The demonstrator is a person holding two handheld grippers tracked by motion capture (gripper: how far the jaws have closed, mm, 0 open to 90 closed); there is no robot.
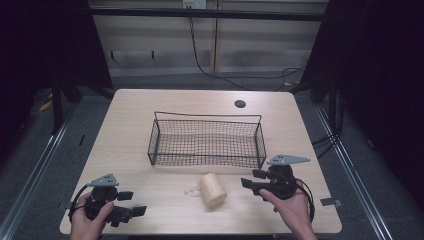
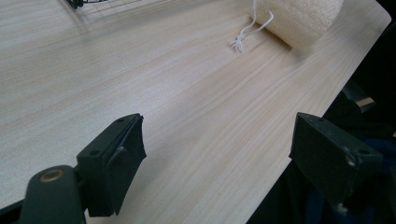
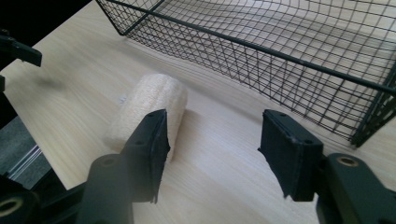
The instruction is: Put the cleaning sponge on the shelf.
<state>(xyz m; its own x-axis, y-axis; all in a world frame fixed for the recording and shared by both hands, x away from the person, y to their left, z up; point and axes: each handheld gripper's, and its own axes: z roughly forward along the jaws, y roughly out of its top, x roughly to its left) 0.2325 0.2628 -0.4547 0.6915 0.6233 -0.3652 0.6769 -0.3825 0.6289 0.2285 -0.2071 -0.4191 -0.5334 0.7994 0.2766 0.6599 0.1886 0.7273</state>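
Note:
A pale loofah roll (image 1: 213, 190) with a white string loop lies on the wooden table (image 1: 150, 200), just in front of an empty black wire basket (image 1: 206, 140). My right gripper (image 1: 253, 178) is open to the right of the roll, jaws pointing toward it. In the right gripper view the loofah roll (image 3: 149, 109) lies ahead and left of the open gripper (image 3: 212, 149), with the basket (image 3: 280, 56) behind. My left gripper (image 1: 134, 202) stands open near the front left edge. The left gripper view shows the open left gripper (image 2: 217, 158) low over bare wood, the loofah roll (image 2: 301, 18) far ahead.
A round cable hole (image 1: 240, 104) sits at the table's back right. The front table edge (image 2: 299, 135) runs close by the left gripper's right jaw. Dark curtains flank the table, and cables trail on the floor behind.

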